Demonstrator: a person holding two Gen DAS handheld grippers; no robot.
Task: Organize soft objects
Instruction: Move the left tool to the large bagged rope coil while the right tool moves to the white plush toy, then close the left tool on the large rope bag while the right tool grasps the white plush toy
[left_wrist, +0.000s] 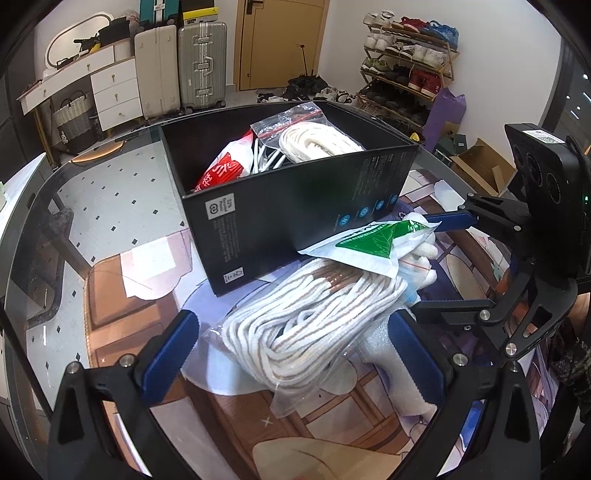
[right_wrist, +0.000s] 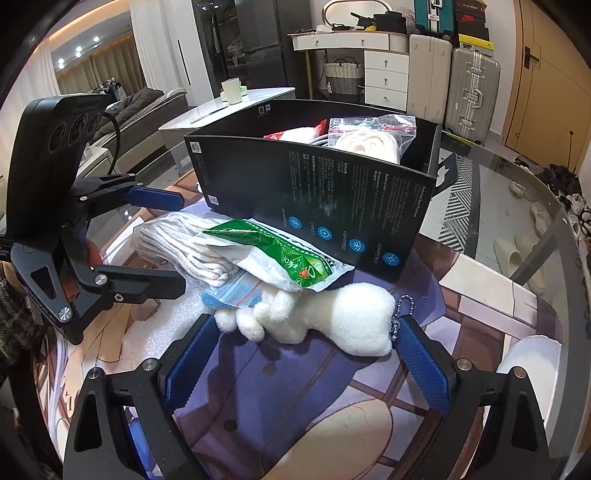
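Observation:
A black box (left_wrist: 295, 206) stands on the table and holds a bagged white rope coil (left_wrist: 317, 142) and a red-and-white bag (left_wrist: 225, 170). In front of it lies a pile: a second bagged rope coil (left_wrist: 306, 325), a green-and-white packet (left_wrist: 373, 240) on top, and a white plush toy (right_wrist: 332, 317) with a ball chain (right_wrist: 400, 314). My left gripper (left_wrist: 293, 321) is open, its fingers on either side of the rope coil. My right gripper (right_wrist: 304, 332) is open, with the plush between its fingertips. Each gripper shows in the other's view: right gripper (left_wrist: 421, 264), left gripper (right_wrist: 183, 240).
The round glass table (left_wrist: 110, 206) carries a printed mat (right_wrist: 295, 387). A white foam sheet (left_wrist: 391, 369) and a zip bag with something blue (right_wrist: 229, 291) lie under the pile. Beyond the table are suitcases (left_wrist: 181, 66), a shoe rack (left_wrist: 406, 62) and a side table with a cup (right_wrist: 232, 90).

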